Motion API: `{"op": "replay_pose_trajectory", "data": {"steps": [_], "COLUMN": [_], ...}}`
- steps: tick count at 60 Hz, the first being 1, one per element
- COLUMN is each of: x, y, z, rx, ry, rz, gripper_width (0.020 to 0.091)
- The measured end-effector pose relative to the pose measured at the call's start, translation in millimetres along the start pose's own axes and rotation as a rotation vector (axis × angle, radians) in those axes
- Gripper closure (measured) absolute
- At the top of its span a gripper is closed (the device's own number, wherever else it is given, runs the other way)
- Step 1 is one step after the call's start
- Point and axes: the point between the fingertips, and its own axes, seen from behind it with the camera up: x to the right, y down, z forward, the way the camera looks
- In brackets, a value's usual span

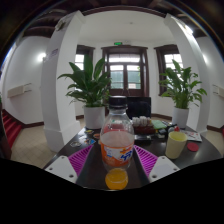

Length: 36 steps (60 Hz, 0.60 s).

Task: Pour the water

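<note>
A clear plastic bottle (117, 140) with an orange-and-white label and a dark cap stands upright between my fingers. My gripper (116, 160) is shut on it, the magenta pads (85, 158) pressing against its lower sides. A small round orange cup or lid (117, 179) lies on the dark table (60, 155) just in front of the bottle's base, nearer to me. A pale yellow-green cup (176, 143) stands on the table beyond my right finger.
A dish with mixed items (150, 126) sits behind the bottle to the right. Beyond the table are two large potted plants (90, 88) (183, 85), white pillars (66, 70) and a glazed door (125, 70).
</note>
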Motion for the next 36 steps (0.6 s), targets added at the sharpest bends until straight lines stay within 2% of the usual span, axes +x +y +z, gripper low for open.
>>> {"op": "replay_pose_trajectory", "data": {"steps": [5,7,13,14,15,17,18,23,36], "x": [4.9,5.3,9.8,11.2,11.7,11.9,12.3,11.5,30.8], "y": [3.3,2.2,1.7,1.4,1.1,0.9,0.5,-0.1,-8.8], "z": [8.0,9.3,14.5,11.8,11.6,10.5,10.2,10.8,16.3], "rx": [0.01,0.019,0.039,0.047,0.056,0.066,0.071,0.076,0.052], "ry": [0.022,0.021,0.014,0.013,0.014,0.01,0.01,0.008,0.029], "rz": [-0.031,-0.034,0.009,0.02,0.029,0.033,0.036,0.028,0.215], "gripper_width": [0.0597,0.0601,0.069,0.0673,0.0721,0.071,0.0744,0.0747,0.0745]}}
